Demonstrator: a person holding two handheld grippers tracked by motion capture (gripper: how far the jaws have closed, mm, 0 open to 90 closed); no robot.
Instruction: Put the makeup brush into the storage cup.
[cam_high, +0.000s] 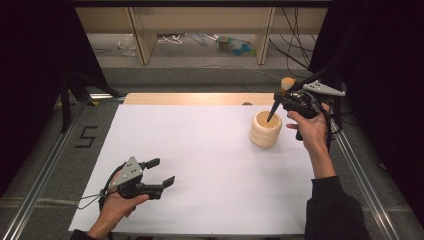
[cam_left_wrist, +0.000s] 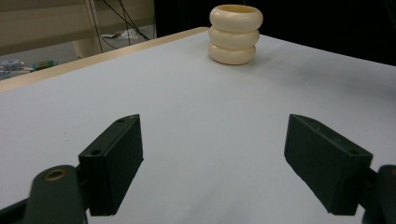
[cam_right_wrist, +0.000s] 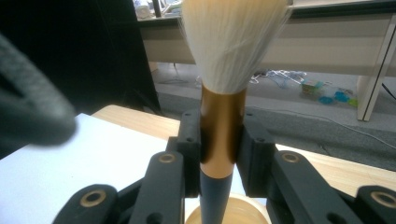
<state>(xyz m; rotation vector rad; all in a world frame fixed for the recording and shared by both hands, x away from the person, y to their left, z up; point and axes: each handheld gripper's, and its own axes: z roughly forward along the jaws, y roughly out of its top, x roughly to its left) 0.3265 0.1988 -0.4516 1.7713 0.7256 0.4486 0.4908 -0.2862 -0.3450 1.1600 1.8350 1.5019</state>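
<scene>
The right claw (cam_high: 289, 100) is clamped on the gold ferrule of a makeup brush (cam_right_wrist: 223, 116), bristles up, with the dark handle pointing down into the mouth of a cream ribbed holder (cam_high: 265, 129); that holder stands on the white desk (cam_high: 210, 165) toward its far right. From the high view the handle tip looks to sit at or just inside the rim, though how deep it reaches I cannot tell. The left claw (cam_high: 156, 172) rests wide open and empty at the near left, well apart from the holder.

The chief risk, as I judge it, is the holder itself: it stands free with nothing bracing it, so a handle dragged sideways against the rim could tip it or push it across the desk; the brush also leans, so letting go too high might have it catch the rim and fall outside. The smooth ferrule could slip between the jaws if the squeeze eases early.
</scene>
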